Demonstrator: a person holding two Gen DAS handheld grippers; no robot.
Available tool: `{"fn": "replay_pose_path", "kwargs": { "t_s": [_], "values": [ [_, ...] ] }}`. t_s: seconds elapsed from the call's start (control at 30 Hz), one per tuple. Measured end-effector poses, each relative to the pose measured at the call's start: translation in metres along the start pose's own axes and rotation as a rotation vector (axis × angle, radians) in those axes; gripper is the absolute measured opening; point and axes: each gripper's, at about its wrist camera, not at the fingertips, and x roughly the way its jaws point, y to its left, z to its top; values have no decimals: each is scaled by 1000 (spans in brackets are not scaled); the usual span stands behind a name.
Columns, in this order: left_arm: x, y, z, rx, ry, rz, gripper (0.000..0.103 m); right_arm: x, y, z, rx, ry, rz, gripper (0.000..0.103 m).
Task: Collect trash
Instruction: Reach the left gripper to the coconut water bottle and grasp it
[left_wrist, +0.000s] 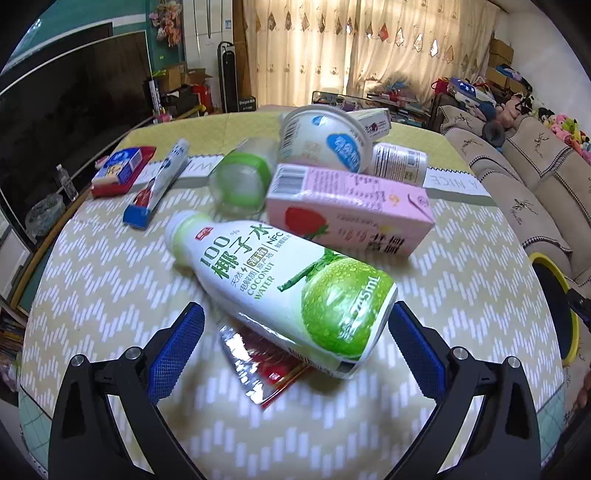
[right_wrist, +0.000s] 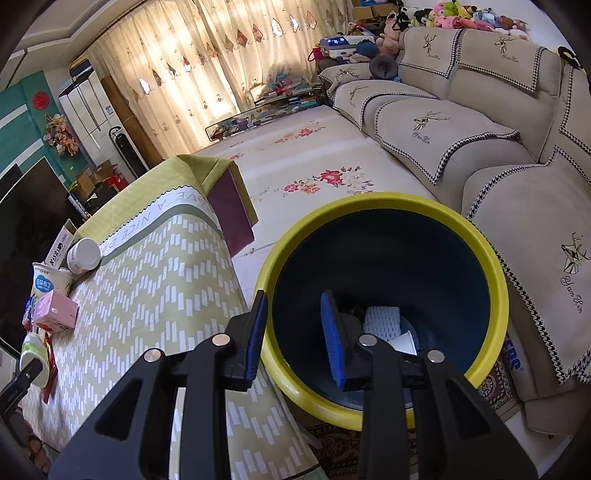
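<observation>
A living room with beige sofas and patterned curtains surrounds a table (left_wrist: 110, 280) covered in a yellow-green zigzag cloth. Your left gripper (left_wrist: 295, 332) hangs with its blue, textured fingers (left_wrist: 177, 343) spread wide on either side of the base of a coconut water bottle (left_wrist: 288, 284), a smooth white-and-green plastic cylinder lying on its side over a shiny red foil wrapper (left_wrist: 266, 373). Behind it lie a pink carton (left_wrist: 351, 206), a white yogurt cup (left_wrist: 325, 140) and other packaging. Your right gripper (right_wrist: 295, 336) has its fingers apart, holding nothing, straddling the rim of the yellow-rimmed, dark-walled bin (right_wrist: 495, 266) beside the table. The step in hand appears to be picking up the bottle; next, close squarely on its rounded, slippery body.
</observation>
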Motion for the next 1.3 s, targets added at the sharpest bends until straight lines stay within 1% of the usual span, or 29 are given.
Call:
{"fn": "replay_pose_path", "kwargs": {
  "t_s": [0.23, 0.37, 0.5, 0.63, 0.7, 0.73, 0.83, 0.93, 1.07, 1.13, 1.2, 1.27, 1.3],
  "values": [
    [-18, 32, -16, 23, 15, 22, 98, 3, 4, 0, -4, 5, 9, 30],
    [-32, 44, -21, 11, 2, 3, 98, 3, 8, 0, -8, 7, 15, 30],
    [-37, 48, -16, -38, 2, -52, 98, 0, 14, 0, -20, 6, 27, 30],
    [-25, 53, -8, -136, 69, -151, 98, -2, 17, -1, -29, 5, 28, 31],
    [-20, 52, -3, -171, 88, -173, 98, -2, 17, -1, -30, 4, 27, 33],
    [-18, 51, 0, -184, 91, -166, 98, -3, 17, 0, -29, 4, 27, 33],
    [-11, 48, 8, -193, 102, -99, 98, -2, 16, 0, -25, 4, 30, 33],
    [2, 54, 12, -231, 146, -95, 98, 0, 15, 1, -27, 9, 34, 33],
    [8, 60, 19, -250, 151, -60, 97, 3, 11, 1, -23, 16, 36, 33],
    [12, 63, 25, -243, 160, -52, 93, 5, 9, 1, -19, 21, 35, 33],
    [20, 64, 31, -227, 191, -56, 86, 7, 9, 2, -21, 26, 36, 33],
    [28, 66, 38, -206, 229, -68, 81, 7, 9, 2, -25, 30, 36, 33],
    [31, 67, 41, -191, 238, -62, 79, 7, 9, 2, -27, 32, 36, 33]
  ]
}}
